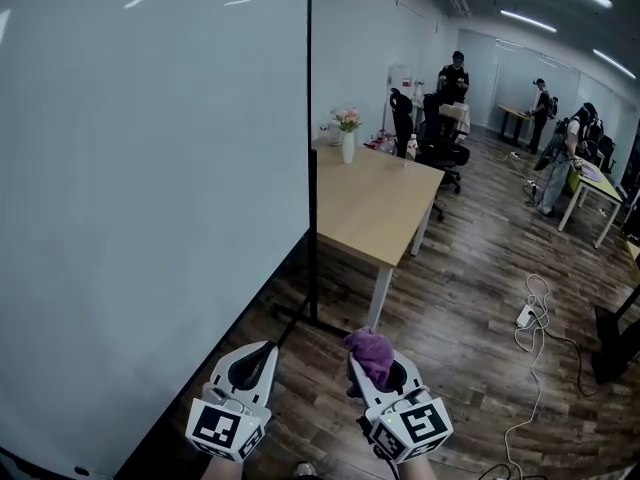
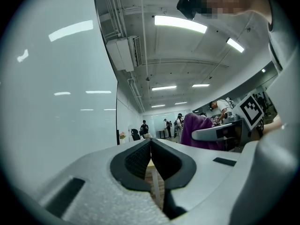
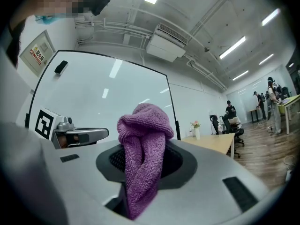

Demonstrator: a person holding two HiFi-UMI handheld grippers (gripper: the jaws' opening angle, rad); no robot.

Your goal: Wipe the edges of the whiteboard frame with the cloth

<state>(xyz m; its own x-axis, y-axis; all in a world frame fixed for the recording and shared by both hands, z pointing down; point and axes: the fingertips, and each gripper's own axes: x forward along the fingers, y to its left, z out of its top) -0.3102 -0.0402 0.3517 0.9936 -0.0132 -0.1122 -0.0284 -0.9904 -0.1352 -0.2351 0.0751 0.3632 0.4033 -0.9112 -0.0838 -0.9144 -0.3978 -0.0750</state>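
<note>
Where jaws pinch it, purple cloth bunches

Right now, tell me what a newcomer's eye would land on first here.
The big whiteboard fills the head view's left, with a wooden table right of it. Low in the middle, the right tool is shut on a purple cloth; the left tool is shut, empty.

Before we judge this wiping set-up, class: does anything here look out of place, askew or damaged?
Only a white power strip and its cable, lying loose across the floor right of the table. The whiteboard stands upright; the purple cloth sits clamped in the right gripper.
</note>
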